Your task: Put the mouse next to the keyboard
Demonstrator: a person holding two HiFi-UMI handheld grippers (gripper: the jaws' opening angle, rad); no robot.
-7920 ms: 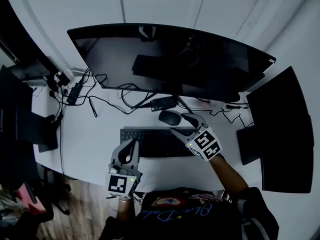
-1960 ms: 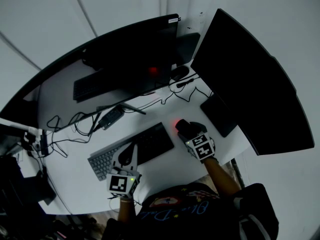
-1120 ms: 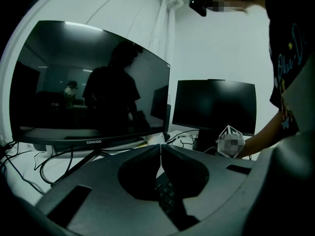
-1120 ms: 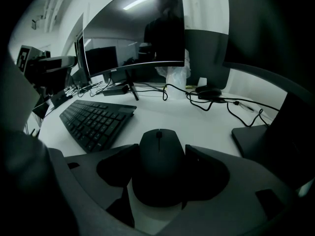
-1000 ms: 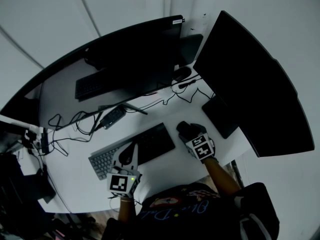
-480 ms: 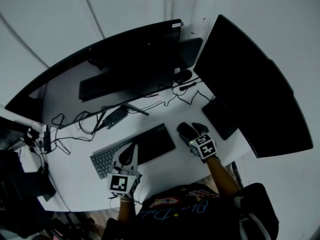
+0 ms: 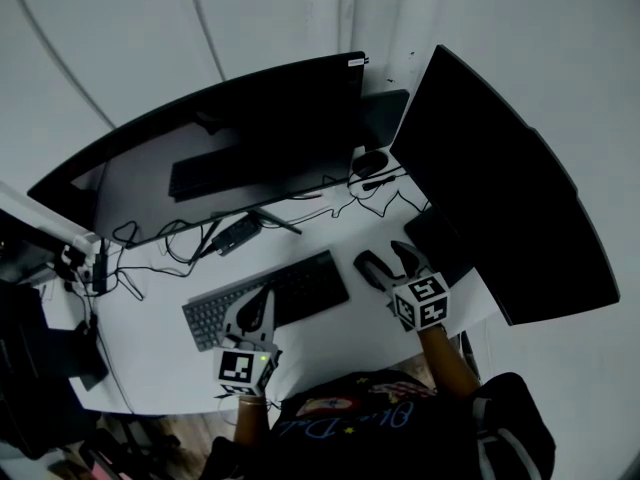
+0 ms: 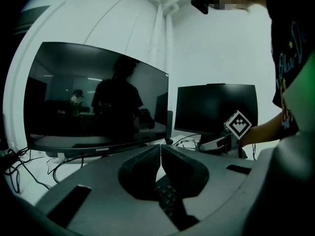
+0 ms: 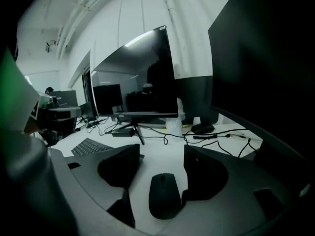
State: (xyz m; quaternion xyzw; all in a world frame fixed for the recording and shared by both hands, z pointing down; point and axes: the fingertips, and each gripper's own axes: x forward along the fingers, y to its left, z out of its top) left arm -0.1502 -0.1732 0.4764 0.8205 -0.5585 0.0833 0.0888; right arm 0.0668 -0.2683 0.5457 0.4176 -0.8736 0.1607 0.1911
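Observation:
The black mouse [image 9: 165,194] lies flat on the white desk between the spread jaws of my right gripper [image 9: 161,157], which is open and touches it on neither side. In the head view the mouse [image 7: 370,268] sits just right of the black keyboard [image 7: 268,298], with a small gap between them, and my right gripper [image 7: 388,265] is behind it. My left gripper [image 7: 255,310] hovers over the keyboard's near edge, shut on nothing; its jaws meet in the left gripper view [image 8: 160,152] above the keys [image 8: 167,194].
A wide curved monitor [image 7: 250,133] on a stand spans the back of the desk. A second dark monitor [image 7: 500,183] stands at the right, with a flat dark pad [image 7: 432,236] below it. Cables [image 7: 345,203] and a small black box [image 7: 238,234] lie behind the keyboard.
My right gripper carried the mouse from behind the keyboard to its right end, set it down, opened and drew back slightly. The left gripper has stayed put.

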